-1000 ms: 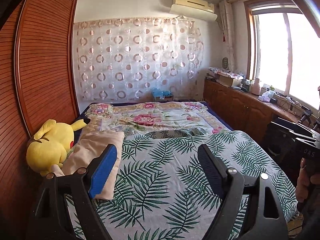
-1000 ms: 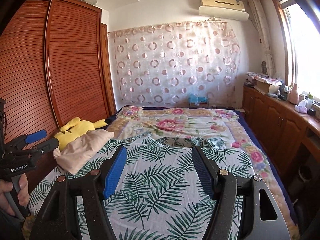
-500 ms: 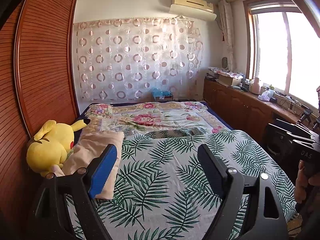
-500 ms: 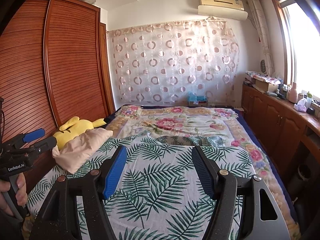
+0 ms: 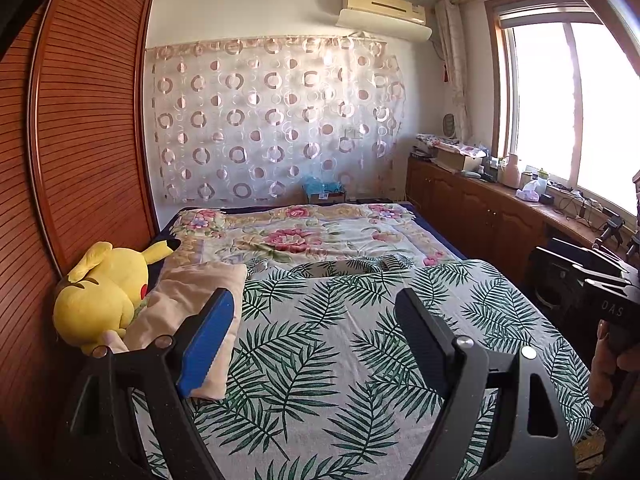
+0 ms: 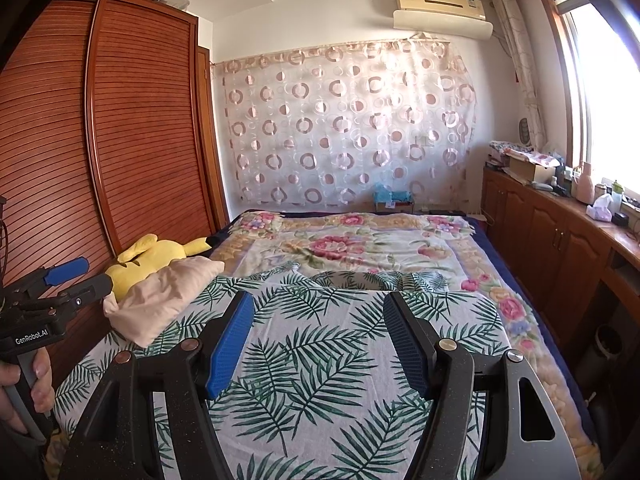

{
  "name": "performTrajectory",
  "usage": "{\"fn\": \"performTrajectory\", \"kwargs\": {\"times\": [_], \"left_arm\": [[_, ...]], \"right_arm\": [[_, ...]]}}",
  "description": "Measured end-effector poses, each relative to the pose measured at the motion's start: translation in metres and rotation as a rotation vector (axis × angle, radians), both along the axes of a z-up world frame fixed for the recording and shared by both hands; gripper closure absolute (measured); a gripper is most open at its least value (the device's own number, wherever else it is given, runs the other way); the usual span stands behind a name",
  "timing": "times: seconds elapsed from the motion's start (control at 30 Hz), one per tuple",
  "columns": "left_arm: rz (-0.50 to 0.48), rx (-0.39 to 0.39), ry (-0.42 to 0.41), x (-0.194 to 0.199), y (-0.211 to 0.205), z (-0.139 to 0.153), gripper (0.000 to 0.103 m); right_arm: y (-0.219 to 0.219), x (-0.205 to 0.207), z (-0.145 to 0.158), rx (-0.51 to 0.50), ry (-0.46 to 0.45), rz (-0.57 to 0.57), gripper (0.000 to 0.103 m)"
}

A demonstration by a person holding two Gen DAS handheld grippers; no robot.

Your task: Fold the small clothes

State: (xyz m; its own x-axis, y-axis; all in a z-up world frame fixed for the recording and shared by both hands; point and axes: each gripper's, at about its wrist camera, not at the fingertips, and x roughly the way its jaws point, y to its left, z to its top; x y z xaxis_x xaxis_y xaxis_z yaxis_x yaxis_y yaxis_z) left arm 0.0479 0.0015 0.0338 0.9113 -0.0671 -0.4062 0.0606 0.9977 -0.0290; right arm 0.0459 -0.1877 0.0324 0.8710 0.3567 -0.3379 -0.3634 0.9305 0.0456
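A leaf-print garment [image 5: 340,344] lies spread flat on the near part of the bed [image 5: 400,236], its neck opening [image 5: 340,267] at the far edge, so its long axis runs from the cameras toward the curtained wall, neckline pointing away. In the right wrist view the same garment [image 6: 320,360] fills the foreground, with the collar [image 6: 352,280] lying on the floral bedspread [image 6: 360,240].

The left gripper [image 5: 310,340] hangs above the garment with its jaws spread wide and nothing between them. The right gripper [image 6: 318,338] is likewise gaping and empty over the cloth.

Just left of the garment sits a beige pillow [image 5: 192,312], and beside that a yellow plush toy [image 5: 100,292] against the slatted wooden wardrobe [image 5: 80,140]. A circle-patterned curtain [image 5: 272,120] covers the far wall beneath an air conditioner [image 5: 384,12]. Wooden cabinets [image 5: 480,216] run under the window [image 5: 560,100] on the right.
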Motion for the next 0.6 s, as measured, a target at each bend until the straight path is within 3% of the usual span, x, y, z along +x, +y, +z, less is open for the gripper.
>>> {"fn": "performTrajectory", "kwargs": {"times": [0.6], "left_arm": [[0.000, 0.001, -0.001, -0.0001, -0.0005, -0.0012, 0.019]], "right_arm": [[-0.0014, 0.0004, 0.0011, 0.003, 0.001, 0.003, 0.034]]}}
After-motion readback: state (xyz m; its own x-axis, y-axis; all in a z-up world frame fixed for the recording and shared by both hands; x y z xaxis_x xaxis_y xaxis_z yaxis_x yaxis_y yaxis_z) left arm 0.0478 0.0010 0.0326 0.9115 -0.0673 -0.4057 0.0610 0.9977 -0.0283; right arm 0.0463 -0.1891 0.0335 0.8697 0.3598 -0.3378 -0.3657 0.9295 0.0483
